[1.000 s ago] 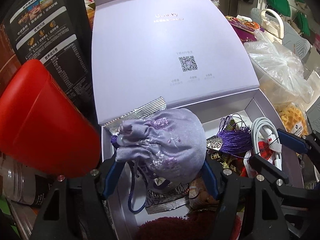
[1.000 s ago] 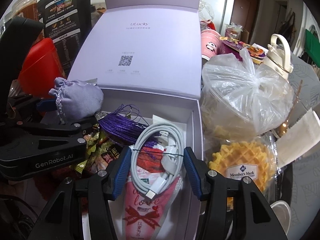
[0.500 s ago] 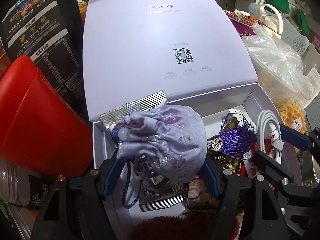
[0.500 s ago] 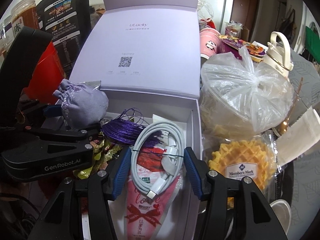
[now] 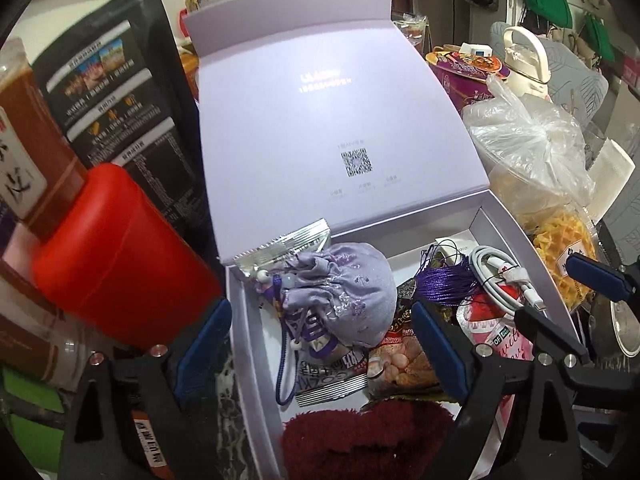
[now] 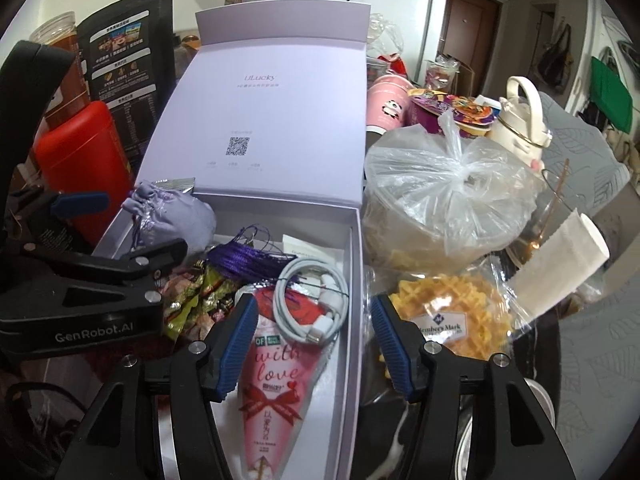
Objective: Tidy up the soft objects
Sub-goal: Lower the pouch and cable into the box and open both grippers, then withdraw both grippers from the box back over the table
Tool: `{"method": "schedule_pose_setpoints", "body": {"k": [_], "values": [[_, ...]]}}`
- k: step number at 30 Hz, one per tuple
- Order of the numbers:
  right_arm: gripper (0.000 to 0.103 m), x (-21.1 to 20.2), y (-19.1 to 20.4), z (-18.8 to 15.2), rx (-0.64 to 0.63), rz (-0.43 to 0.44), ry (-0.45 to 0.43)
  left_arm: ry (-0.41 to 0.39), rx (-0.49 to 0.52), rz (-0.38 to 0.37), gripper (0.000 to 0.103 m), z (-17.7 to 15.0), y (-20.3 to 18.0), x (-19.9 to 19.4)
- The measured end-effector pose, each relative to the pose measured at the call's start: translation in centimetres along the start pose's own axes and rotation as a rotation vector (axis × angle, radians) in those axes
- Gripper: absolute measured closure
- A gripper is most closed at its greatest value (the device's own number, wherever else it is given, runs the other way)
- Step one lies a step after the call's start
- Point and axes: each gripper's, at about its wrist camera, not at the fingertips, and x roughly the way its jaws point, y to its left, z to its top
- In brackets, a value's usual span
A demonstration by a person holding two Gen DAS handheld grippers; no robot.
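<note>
A lilac drawstring pouch (image 5: 344,292) lies in the back left corner of the open lilac gift box (image 5: 256,344), on snack packets. It also shows in the right wrist view (image 6: 172,216). My left gripper (image 5: 320,344) is open and empty, its fingers wide either side of the pouch and pulled back from it. My right gripper (image 6: 312,344) is open and empty over the box's right side, above a coiled white cable (image 6: 312,300) and a pink "with love" packet (image 6: 276,380). A purple tassel (image 5: 444,284) lies mid-box. A dark red fluffy item (image 5: 360,436) sits at the box's near end.
The box lid (image 5: 320,120) stands open at the back. A red canister (image 5: 116,252) and a black bag (image 5: 120,100) stand left. A tied plastic bag (image 6: 444,200), packed waffles (image 6: 448,312) and a cream bottle (image 6: 520,116) crowd the right.
My left gripper opened and let go of the pouch, which now rests in the box, then drew back and up. My right gripper also widened and drew back from the cable.
</note>
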Motion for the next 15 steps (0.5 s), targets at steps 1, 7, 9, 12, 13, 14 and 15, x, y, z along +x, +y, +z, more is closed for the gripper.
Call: {"method": "schedule_pose_setpoints", "body": {"k": [1,7,9,12,13,14,15], "values": [[0.044,-0.2,0.0,-0.2,-0.001,-0.001,0.000,-0.002,-0.003,0.000,0.008,0.0,0.0,-0.3],[0.044,-2.1,0.1,-0.5,-0.001,-0.001,-0.025,-0.016,-0.017,0.010,0.003,0.3,0.7,-2.4],[0.044,-2.6,0.1,-0.5,-0.001,-0.005,-0.032,-0.020,-0.020,0.007,0.003,0.2,0.8,-2.9],[0.044,-3.6,0.0,-0.6,0.003,-0.011,-0.044,-0.031,-0.026,-0.004,0.003,-0.1,1.1,-4.3],[0.044,-4.1,0.0,-0.6,0.004,-0.013,-0.051,-0.035,-0.025,-0.007,0.003,-0.2,1.1,-4.7],[0.044,-4.4,0.0,-0.6,0.004,-0.014,-0.056,-0.042,-0.023,-0.011,0.003,-0.3,1.2,-5.3],[0.044,-4.9,0.1,-0.7,0.003,-0.016,-0.066,-0.049,-0.023,-0.011,0.003,-0.5,1.3,-5.7]]}}
